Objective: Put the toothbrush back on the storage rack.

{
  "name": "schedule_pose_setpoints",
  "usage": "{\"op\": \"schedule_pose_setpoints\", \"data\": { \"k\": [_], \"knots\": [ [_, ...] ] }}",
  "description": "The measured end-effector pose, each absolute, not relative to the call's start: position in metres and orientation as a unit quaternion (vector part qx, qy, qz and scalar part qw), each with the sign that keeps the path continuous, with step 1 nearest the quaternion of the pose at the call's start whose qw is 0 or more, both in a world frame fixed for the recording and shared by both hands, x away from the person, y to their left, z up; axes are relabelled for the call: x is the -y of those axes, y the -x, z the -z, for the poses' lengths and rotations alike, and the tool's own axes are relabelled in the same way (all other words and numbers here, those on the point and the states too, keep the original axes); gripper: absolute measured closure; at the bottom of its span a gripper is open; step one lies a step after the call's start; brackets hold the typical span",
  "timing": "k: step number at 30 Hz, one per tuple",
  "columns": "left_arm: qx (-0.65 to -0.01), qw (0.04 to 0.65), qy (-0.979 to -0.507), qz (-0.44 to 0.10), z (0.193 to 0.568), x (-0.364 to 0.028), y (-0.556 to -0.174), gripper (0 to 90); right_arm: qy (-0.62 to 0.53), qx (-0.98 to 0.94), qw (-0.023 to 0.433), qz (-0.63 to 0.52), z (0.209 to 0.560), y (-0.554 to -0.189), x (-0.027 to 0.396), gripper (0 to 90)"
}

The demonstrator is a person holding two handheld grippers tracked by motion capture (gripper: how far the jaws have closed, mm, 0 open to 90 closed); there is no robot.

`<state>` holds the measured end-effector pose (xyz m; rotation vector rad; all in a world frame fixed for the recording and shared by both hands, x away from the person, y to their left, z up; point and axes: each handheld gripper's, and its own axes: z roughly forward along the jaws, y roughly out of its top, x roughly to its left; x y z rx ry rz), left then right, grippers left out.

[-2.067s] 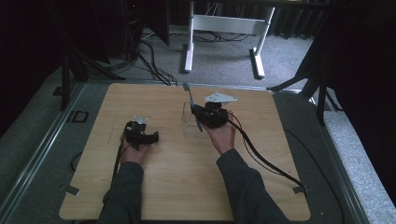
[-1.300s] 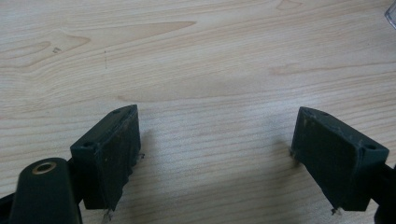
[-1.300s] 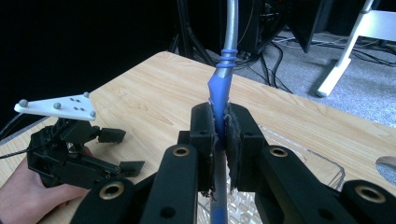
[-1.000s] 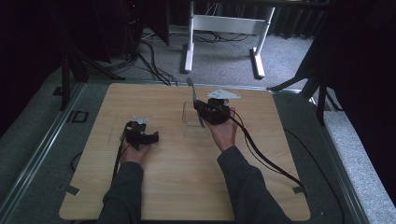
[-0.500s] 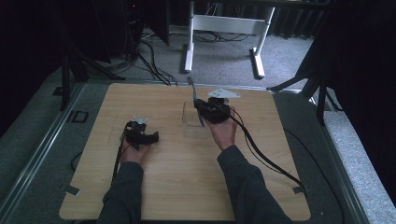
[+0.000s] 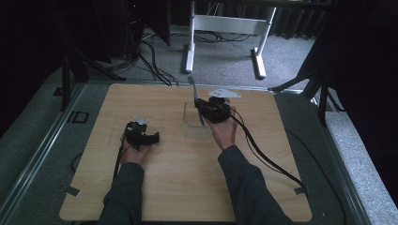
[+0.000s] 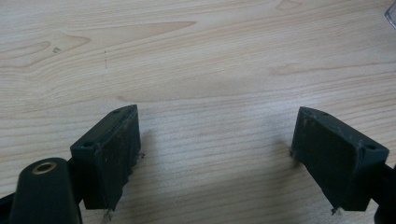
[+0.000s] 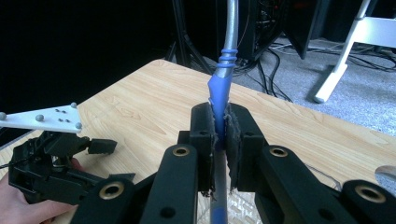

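From above, the table (image 6: 178,187) carried a clear container (image 6: 195,116) beneath the right tool (image 6: 202,107). The right tool's view revealed jaws clamped on a blue-handled utensil (image 8: 219,88). The left tool (image 7: 217,158) gaped wide over bare wood.

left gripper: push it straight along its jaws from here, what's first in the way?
Probably nothing close. The left gripper is open, with bare wooden table ahead. The clear container sits off to one side of that line, though depth is hard to judge.
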<state>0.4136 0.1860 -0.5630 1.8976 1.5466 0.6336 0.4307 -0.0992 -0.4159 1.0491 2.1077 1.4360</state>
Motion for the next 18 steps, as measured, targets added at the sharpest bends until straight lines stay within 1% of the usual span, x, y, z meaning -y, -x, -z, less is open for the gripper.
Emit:
{"op": "schedule_pose_setpoints", "data": {
  "k": [18],
  "knots": [
    [-0.583,0.301,-0.716,-0.239,0.563,-0.186,-0.414,15.7,-0.374,-0.748,0.194,-0.512,0.421,-0.443,0.100,81.5]
  ]
}}
